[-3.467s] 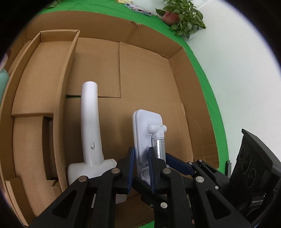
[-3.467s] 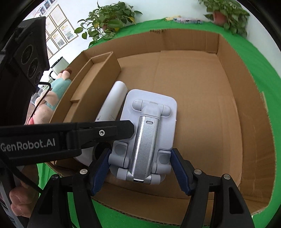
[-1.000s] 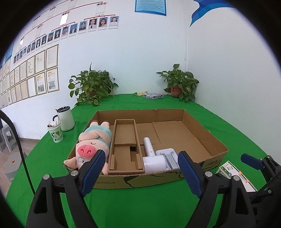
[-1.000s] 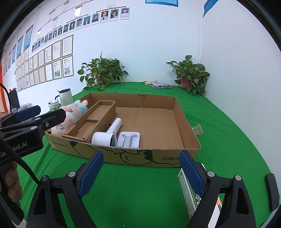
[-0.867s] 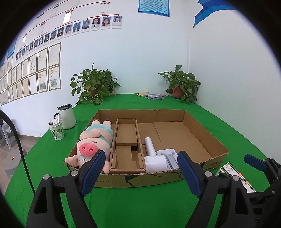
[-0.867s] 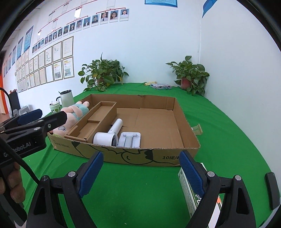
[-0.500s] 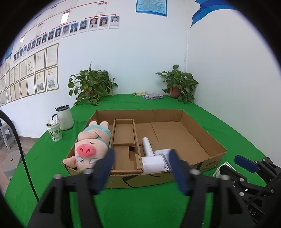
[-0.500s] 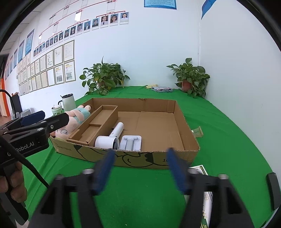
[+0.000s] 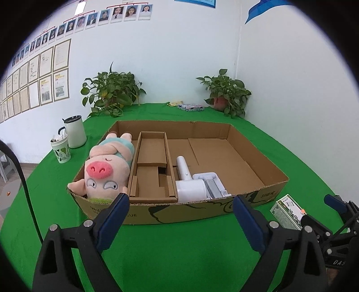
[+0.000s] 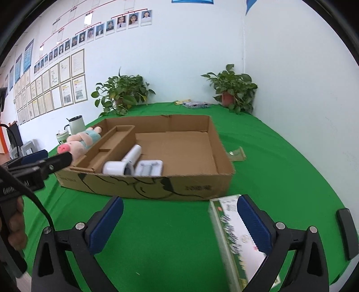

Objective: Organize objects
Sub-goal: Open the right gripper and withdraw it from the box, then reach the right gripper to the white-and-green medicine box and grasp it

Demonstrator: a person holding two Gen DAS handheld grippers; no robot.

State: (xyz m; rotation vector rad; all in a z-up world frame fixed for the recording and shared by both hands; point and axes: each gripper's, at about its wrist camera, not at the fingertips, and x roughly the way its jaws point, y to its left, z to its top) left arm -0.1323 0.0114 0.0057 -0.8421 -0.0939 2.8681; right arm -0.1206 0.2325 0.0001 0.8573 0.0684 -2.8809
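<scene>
Both grippers (image 9: 180,210) (image 10: 179,212) reopening – previously near-shut, seemingly – empty

Office: staff portraits (image 9: 116,13), framed certificates (image 10: 67,89) on wall.

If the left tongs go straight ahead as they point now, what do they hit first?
Probably the near wall of the cardboard box, which fills the gap between the opening left tongs; only green tablecloth lies before it. Depth is uncertain.
</scene>
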